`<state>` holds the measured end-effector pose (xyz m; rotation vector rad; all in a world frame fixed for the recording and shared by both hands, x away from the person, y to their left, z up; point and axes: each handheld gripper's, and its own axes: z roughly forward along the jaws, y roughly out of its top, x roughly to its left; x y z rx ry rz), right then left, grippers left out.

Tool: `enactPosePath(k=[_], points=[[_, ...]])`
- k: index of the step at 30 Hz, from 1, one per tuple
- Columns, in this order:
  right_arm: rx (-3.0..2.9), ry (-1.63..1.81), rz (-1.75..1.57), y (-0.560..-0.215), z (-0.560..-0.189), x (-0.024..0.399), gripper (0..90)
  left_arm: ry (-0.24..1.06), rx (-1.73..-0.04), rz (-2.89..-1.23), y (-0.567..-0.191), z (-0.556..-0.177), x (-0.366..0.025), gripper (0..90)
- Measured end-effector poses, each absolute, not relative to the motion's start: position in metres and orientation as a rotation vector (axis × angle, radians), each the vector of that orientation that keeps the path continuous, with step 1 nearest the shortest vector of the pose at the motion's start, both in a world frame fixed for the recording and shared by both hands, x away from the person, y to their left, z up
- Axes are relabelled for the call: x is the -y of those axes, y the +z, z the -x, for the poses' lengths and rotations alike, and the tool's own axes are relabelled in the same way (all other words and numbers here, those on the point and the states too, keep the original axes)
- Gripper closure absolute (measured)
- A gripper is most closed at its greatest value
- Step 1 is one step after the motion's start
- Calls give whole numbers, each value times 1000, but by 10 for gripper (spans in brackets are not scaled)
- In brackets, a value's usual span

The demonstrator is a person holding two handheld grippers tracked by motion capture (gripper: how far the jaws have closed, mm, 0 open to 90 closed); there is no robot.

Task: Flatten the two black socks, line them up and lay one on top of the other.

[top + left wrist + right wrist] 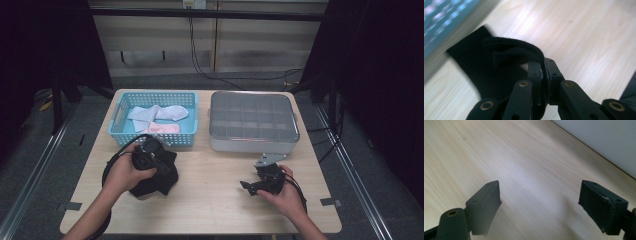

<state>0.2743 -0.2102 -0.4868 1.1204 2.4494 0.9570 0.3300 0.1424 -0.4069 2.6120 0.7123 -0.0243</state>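
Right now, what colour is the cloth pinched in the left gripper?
Black; the soft cloth shows best in the left gripper view, clamped in the left gripper.

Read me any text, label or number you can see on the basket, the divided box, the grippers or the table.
None readable: the blue basket, grey divided box, black cloth, table, left gripper and right gripper bear no visible lettering.

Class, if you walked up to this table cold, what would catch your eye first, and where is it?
Probably the black cloth near the table's front left, pinched in the shut left tool. Behind it sits a blue basket holding pale socks, with a grey compartment box to its right. The right tool hovers open over bare wood.
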Motion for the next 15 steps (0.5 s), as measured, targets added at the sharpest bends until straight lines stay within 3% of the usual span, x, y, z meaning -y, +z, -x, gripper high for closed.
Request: enactPosePath(k=[15], points=[[-2522, 1030, -1024, -472, -286, 165, 210, -100, -505, -2676, -436, -312, -84, 814]])
